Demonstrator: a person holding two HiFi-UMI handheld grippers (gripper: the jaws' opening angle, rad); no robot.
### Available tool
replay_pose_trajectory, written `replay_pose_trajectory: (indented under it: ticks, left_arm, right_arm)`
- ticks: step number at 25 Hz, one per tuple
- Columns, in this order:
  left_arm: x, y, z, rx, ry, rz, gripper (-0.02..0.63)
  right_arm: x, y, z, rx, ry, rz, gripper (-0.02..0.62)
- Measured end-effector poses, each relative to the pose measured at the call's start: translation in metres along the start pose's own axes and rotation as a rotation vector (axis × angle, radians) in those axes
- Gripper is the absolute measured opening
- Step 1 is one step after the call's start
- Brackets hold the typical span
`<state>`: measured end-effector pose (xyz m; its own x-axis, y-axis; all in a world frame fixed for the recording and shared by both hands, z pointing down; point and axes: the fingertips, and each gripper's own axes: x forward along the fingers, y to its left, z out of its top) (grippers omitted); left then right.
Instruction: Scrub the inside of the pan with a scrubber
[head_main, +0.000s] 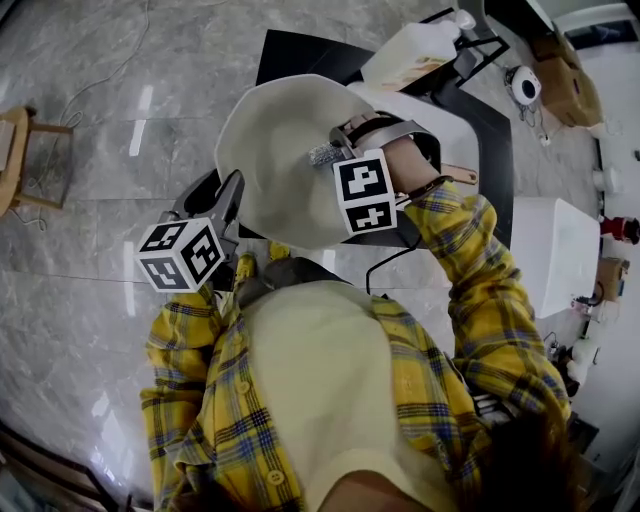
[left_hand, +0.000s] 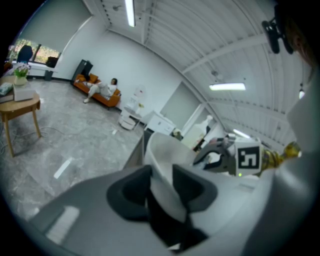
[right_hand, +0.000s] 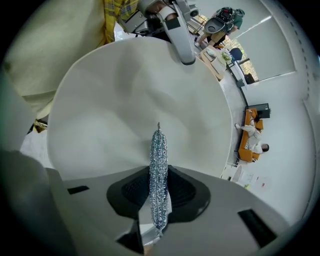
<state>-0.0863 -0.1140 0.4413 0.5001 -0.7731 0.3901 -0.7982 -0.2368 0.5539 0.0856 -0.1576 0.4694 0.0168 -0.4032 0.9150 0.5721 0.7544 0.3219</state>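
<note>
**A:** In the head view, where do we have the cream-coloured round pan (head_main: 285, 150)?

**B:** It's lifted off the black table (head_main: 300, 55) and tilted in front of our chest, with its inside turned toward the right gripper (head_main: 338, 150). The left gripper (head_main: 236, 190) bites its rim. The right one carries the silvery wire-mesh scrubber (head_main: 318, 156) inside the bowl.

**A:** And the left gripper view?

**B:** Our jaws are clamped narrow on the pan's thin wall, one inside and one outside. We judge the pan stiff and smooth. It's probably slippery at that edge and fairly weighty hung from one point, so we'd grip deep over the rim.

**A:** The right gripper view?

**B:** The jaws are pressed together on the scrubber, which stands edge-on between them and points at the pan's inside. We cannot tell whether its tip touches. It looks light, springy and squashable, so we'd hold it low and leave plenty of mesh free to rub.
</note>
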Motion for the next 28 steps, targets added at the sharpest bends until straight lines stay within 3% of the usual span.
replay_pose_trajectory:
  ticks: [19, 28]
  left_arm:
    - [0.0, -0.002, -0.001, -0.004, 0.0, 0.01, 0.137]
    - [-0.001, -0.001, 0.0, -0.014, -0.013, 0.014, 0.135]
  right_arm:
    - [0.0, -0.082, 0.016, -0.033, -0.027, -0.4, 0.083]
    - [-0.012, -0.1, 0.025, 0.07, -0.105, -0.517, 0.083]
